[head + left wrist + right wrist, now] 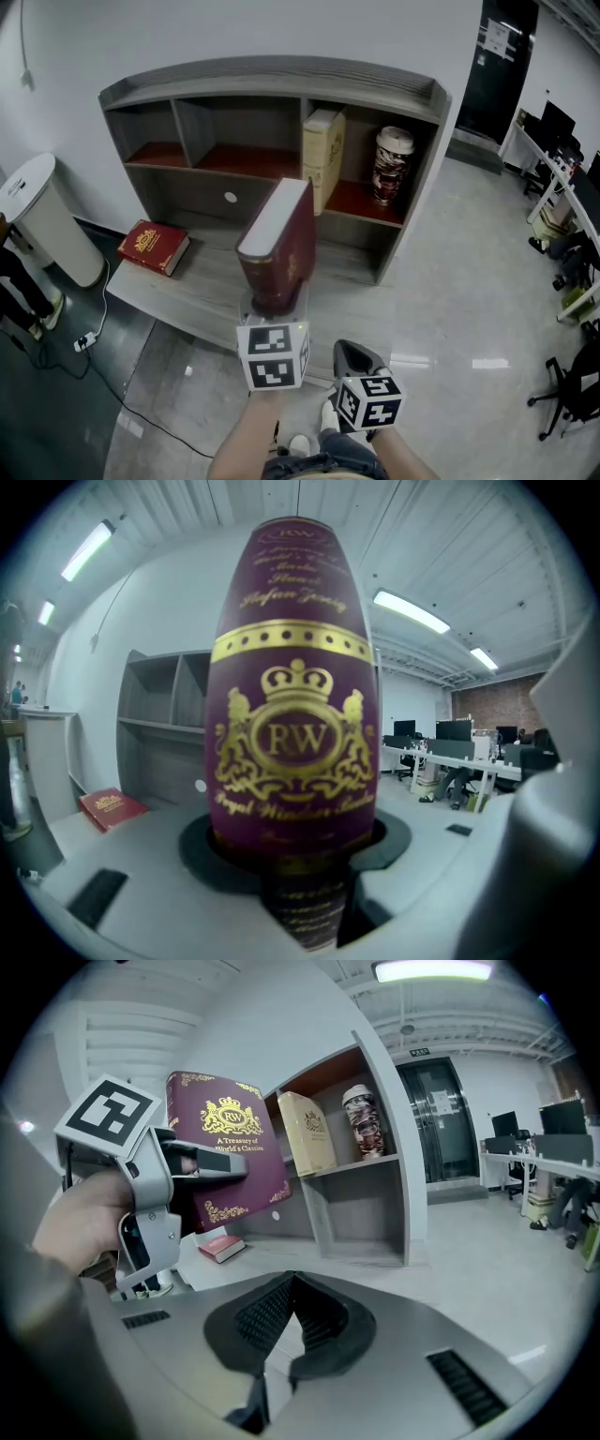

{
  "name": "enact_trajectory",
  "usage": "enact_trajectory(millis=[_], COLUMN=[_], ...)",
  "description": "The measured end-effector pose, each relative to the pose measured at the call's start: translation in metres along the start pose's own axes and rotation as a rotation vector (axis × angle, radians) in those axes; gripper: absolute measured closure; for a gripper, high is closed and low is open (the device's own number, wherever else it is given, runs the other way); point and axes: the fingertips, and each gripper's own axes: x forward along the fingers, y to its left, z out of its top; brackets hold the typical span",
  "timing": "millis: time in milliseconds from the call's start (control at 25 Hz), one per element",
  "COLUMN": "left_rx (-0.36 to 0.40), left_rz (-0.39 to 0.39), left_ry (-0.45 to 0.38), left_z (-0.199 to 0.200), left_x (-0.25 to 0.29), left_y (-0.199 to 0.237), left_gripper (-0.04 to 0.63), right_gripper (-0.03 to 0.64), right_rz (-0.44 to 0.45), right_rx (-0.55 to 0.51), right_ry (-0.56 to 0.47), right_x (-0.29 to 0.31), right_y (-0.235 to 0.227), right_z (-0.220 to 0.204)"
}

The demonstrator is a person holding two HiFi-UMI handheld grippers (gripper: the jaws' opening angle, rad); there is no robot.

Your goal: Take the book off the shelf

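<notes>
A maroon book with gold crest [281,239] is held upright in front of the grey shelf unit [281,77], clear of its compartments. My left gripper [277,298] is shut on the book's lower end. In the left gripper view the book's spine [292,714] fills the middle, clamped between the jaws of that gripper [298,855]. The right gripper view shows the book's cover [230,1138] with the left gripper [202,1162] pinching it. My right gripper [352,356] hangs lower right, away from the book; its pads meet with nothing between them [292,1283].
A cream book [323,155] and a patterned canister [392,167] stand in the right compartment. A red book [153,247] lies flat on the shelf's lower ledge at left. A white round bin [42,220] and a floor cable [89,342] are left; desks and chairs [567,225] right.
</notes>
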Motion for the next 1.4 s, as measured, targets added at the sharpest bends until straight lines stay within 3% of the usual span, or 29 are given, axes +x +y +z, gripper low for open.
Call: enact_trajectory(millis=[1400], left_rx=[-0.036], left_rz=[0.094], left_ry=[0.07], left_z=[-0.063], left_x=[-0.087], left_y=[0.073], left_gripper=[0.382], right_gripper=[0.609], right_rz=[0.143], right_rx=[-0.121], right_ry=[0.017], right_x=[0.008], right_y=[0.099], right_z=[-0.016])
